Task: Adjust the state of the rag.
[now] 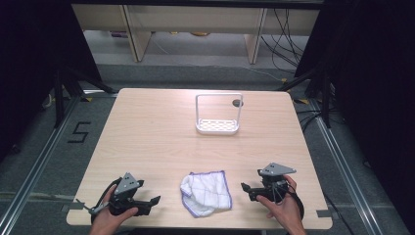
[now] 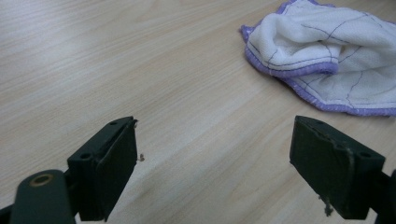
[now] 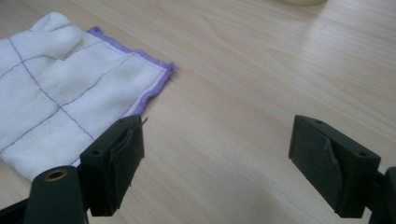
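**Both tongs open beside the cloth**

Left gripper (image 1: 149, 203) sits in my left hand (image 1: 105, 221) near the front edge of the table (image 1: 147, 137), its jaws spread wide with nothing between them. From its own view the jaws frame bare wood, and the cloth (image 2: 327, 60) lies ahead and to one side, apart from them. My right gripper (image 1: 247, 188), in my right hand (image 1: 281, 208), is likewise released and holds nothing; in its view one jaw stands just beside the cloth's purple-edged corner. That white, crumpled cloth rests on the table between my two grippers. Farther back stands a white rack (image 1: 218, 115), well apart from everything else
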`<state>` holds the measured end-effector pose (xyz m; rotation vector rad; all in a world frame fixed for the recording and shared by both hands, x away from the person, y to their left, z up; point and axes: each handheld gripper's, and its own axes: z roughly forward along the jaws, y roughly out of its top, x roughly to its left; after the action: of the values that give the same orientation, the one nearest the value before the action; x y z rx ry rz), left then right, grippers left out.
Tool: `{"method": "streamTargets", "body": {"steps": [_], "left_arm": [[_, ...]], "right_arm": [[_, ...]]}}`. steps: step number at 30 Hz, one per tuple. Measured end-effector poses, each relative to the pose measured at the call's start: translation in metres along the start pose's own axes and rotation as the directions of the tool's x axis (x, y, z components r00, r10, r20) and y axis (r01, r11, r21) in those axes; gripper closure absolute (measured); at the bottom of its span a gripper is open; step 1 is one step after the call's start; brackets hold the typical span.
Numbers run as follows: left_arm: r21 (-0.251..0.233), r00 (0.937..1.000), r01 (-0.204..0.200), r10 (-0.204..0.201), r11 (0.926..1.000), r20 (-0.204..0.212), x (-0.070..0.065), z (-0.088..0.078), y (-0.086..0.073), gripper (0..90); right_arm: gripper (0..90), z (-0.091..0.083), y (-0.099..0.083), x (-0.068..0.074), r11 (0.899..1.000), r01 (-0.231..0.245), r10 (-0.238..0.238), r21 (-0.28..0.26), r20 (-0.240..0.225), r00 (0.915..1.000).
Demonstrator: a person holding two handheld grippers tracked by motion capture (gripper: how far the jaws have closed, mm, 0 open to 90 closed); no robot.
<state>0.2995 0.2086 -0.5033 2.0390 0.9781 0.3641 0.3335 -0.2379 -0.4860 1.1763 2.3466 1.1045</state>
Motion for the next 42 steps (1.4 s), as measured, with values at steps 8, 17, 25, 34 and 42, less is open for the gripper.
{"method": "streamTargets", "body": {"steps": [8,17,25,34,42], "left_arm": [[0.008,0.9999,0.011,-0.011,0.9999,0.003,0.001,-0.001,0.000,14.8],[-0.007,0.9993,0.036,-0.036,0.9993,0.005,0.000,0.002,0.000,14.8],[0.016,0.9998,0.014,-0.014,0.9998,0.011,0.001,0.002,0.001,14.8],[-0.005,0.9993,0.037,-0.037,0.9993,0.010,-0.001,0.006,0.002,14.8],[-0.009,0.9992,0.035,-0.034,0.9994,0.020,-0.001,0.007,0.003,14.8]], "right_arm": [[18.6,0.002,0.005,0.018,1.000,0.026,-0.026,0.000,-0.039,0.9989],[20.4,0.007,0.012,0.027,0.997,0.071,-0.071,-0.010,-0.049,0.9962],[21.2,0.014,0.020,0.037,0.996,0.093,-0.092,0.005,-0.088,0.9918],[22.5,0.032,0.034,0.079,0.984,0.178,-0.173,0.005,-0.211,0.9620],[30.8,0.055,0.055,0.058,0.983,0.180,-0.177,0.023,-0.103,0.9789]]}}
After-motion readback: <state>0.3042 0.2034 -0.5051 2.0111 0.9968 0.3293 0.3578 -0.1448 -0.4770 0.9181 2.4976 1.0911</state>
